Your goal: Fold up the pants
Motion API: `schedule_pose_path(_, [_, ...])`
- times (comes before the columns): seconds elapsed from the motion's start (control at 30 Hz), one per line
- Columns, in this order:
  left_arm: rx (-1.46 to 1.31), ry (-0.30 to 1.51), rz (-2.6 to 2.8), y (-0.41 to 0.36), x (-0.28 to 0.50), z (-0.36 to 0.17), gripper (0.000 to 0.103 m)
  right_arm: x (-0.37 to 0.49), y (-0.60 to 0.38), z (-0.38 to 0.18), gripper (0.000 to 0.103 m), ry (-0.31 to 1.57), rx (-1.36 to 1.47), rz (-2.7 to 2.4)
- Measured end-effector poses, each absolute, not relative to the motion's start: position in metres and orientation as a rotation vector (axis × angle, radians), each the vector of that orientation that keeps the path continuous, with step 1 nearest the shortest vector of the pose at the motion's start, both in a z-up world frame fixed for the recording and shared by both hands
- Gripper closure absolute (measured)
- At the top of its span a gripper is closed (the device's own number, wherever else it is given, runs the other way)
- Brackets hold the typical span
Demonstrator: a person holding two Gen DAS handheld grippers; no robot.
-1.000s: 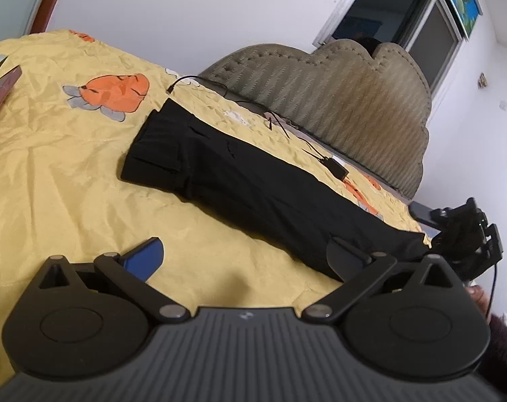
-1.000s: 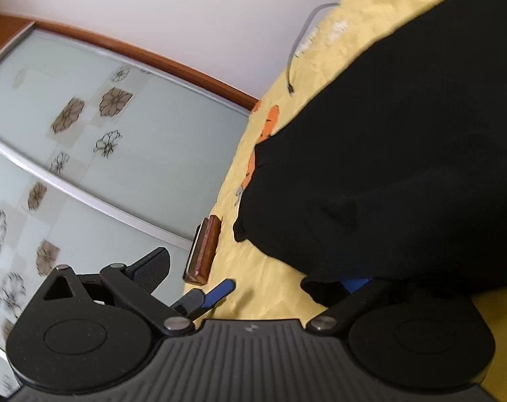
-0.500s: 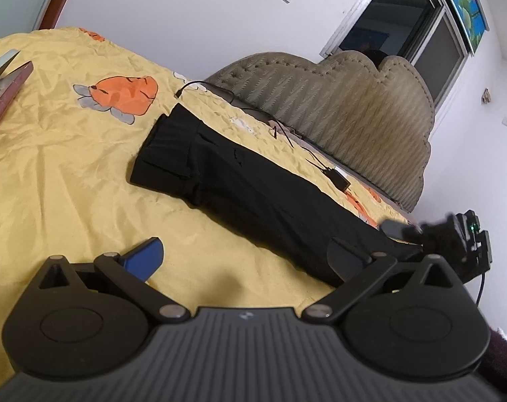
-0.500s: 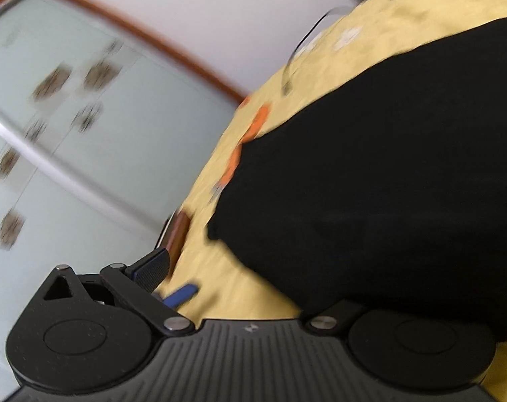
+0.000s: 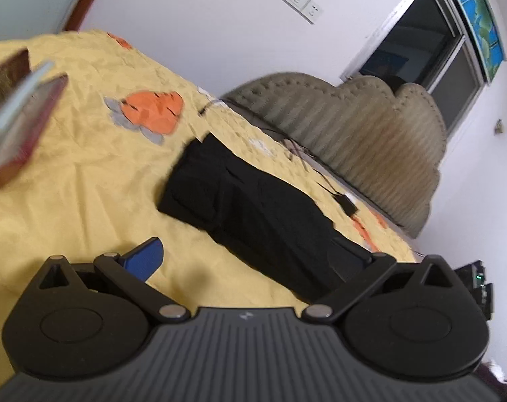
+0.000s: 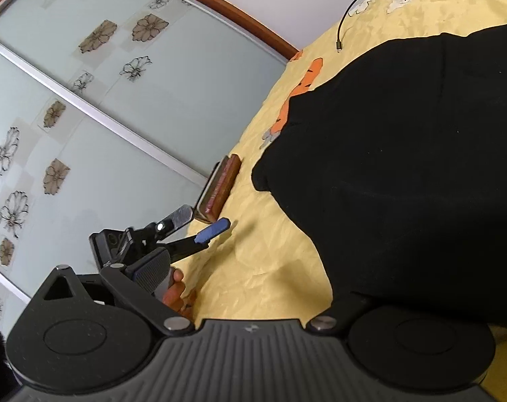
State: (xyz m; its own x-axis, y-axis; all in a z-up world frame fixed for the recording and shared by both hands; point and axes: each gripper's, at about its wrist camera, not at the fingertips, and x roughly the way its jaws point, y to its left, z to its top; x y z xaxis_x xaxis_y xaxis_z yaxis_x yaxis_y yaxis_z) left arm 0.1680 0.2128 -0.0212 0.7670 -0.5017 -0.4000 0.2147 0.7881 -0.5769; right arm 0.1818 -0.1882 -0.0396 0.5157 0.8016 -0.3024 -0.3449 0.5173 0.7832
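The black pants (image 5: 253, 207) lie lengthwise on the yellow bedsheet (image 5: 86, 201), waistband toward the carrot print and legs toward the right. My left gripper (image 5: 250, 261) hovers at their near edge, open; its blue pad (image 5: 146, 258) is over the sheet and the other finger is in front of the cloth. In the right wrist view the pants (image 6: 404, 167) fill the right side. My right gripper (image 6: 250, 281) is open at the leg end, its right finger hidden by the black cloth. The left gripper (image 6: 196, 224), held by a hand (image 6: 174, 288), shows there too.
A brown book with a flat device on it (image 5: 15, 127) lies at the sheet's left edge, also seen as the book (image 6: 220, 187). A charger and cable (image 5: 345, 201) lie behind the pants. The padded headboard (image 5: 354, 127) and the glass wardrobe doors (image 6: 86, 100) bound the bed.
The left gripper's view has swung left and pulled back, bringing the book into sight. The right gripper's view has swung round so the left gripper now shows. The pants lie as before.
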Motion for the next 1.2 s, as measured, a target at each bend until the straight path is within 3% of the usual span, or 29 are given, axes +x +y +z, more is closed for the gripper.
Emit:
schedule_pose_path(0.13, [-0.483,0.595,-0.371,0.212,0.18,-0.013,0.0,0.188,-0.196,-0.05,0.0,0.722,0.819,0.727])
schedule_pose_path(0.37, [-0.311,0.614,-0.316,0.206,0.178,-0.005,0.0,0.177,-0.178,-0.044,0.0,0.744,0.629,0.724])
schedule_pose_path(0.53, [-0.316,0.536,-0.265,0.205,0.185,0.0,0.0,0.178,-0.185,-0.048,0.0,0.733,0.688,0.727])
schedule_pose_path(1.0, [-0.208,0.669,-0.343,0.169,0.263,-0.015,0.004,0.171,-0.179,-0.049,0.0,0.696,0.613,0.726])
schedule_pose_path(1.2, [-0.321,0.751,-0.416,0.18,0.281,-0.033,0.008,0.169,-0.178,-0.049,0.0,0.678,0.588,0.731])
